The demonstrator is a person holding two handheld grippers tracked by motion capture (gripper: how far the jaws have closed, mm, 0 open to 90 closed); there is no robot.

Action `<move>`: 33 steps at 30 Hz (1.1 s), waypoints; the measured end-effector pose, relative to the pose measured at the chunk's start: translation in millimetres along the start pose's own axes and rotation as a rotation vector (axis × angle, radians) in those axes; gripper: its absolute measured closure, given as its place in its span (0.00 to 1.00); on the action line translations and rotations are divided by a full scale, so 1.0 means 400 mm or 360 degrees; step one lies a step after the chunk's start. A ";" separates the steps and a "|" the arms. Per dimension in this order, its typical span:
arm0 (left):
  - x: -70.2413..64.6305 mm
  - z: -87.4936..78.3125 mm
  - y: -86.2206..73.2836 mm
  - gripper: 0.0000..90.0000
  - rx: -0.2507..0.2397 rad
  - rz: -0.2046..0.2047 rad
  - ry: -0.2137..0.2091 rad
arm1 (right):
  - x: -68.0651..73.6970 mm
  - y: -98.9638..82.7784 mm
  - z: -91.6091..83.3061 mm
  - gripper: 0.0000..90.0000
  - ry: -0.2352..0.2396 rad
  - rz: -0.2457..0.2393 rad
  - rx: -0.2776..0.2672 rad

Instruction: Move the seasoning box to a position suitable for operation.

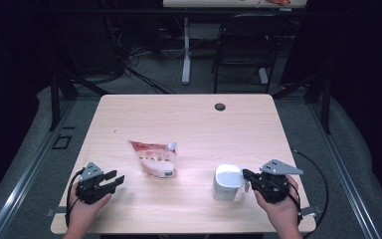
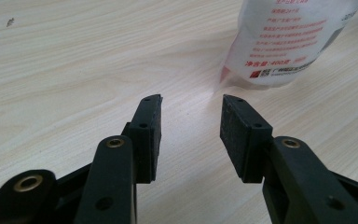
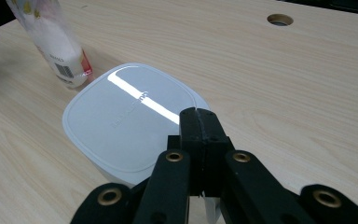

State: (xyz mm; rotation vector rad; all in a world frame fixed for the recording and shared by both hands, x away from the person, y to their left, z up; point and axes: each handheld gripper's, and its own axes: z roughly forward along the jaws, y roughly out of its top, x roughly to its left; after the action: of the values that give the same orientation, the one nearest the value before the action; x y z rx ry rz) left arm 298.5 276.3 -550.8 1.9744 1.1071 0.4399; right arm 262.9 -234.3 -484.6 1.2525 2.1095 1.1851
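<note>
A person is sitting at the counter [image 1: 129, 107] with a gripper in each hand, and both are resting low near its front edge. The left gripper [image 2: 191, 105] is lying with its jaws spread and nothing between them, aimed at the pouch [image 1: 154, 158], which is lying flat near the middle of the counter, just ahead of the jaw tips in the left gripper view but not touching them. The right gripper [image 3: 197, 116] is sitting with its jaws pressed together on nothing, their tips just beside the white tub [image 1: 227, 182], or perhaps brushing its side; which one I cannot tell. The tub is standing upright with its lid on, right of the pouch and apart from it. Judging by this, the work is only starting: both hands are lining up on their things, and no grasp is made. The next move probably calls for the left gripper to slide forward and close on the pouch's near edge, which is thin and slack, so a low, level approach would be wise. The right gripper would need to spread its jaws wide before taking the tub or its lid, since pushing with them shut could shove the tub away.
</note>
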 end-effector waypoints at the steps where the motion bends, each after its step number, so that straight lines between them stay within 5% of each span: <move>1: 0.000 0.000 0.000 0.65 0.0001 0.0000 0.0000 | -0.001 0.000 0.000 1.00 -0.0001 0.0000 0.0002; 19: 0.000 0.001 0.000 0.65 0.0000 0.0007 0.0001 | -0.011 -0.008 -0.001 1.00 0.0029 0.0069 -0.0023; 27: 0.000 0.002 0.000 0.65 -0.0001 0.0006 0.0000 | -0.030 -0.017 0.000 1.00 0.0108 0.0215 -0.0063; 33: 0.000 0.002 0.001 0.65 0.0001 0.0007 0.0000 | -0.032 -0.020 0.000 1.00 0.0105 0.0236 -0.0069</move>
State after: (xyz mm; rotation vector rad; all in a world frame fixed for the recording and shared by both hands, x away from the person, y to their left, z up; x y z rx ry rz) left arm 299.0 275.7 -551.1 1.9775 1.1032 0.4421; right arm 265.5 -247.0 -492.0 1.3877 2.0551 1.3453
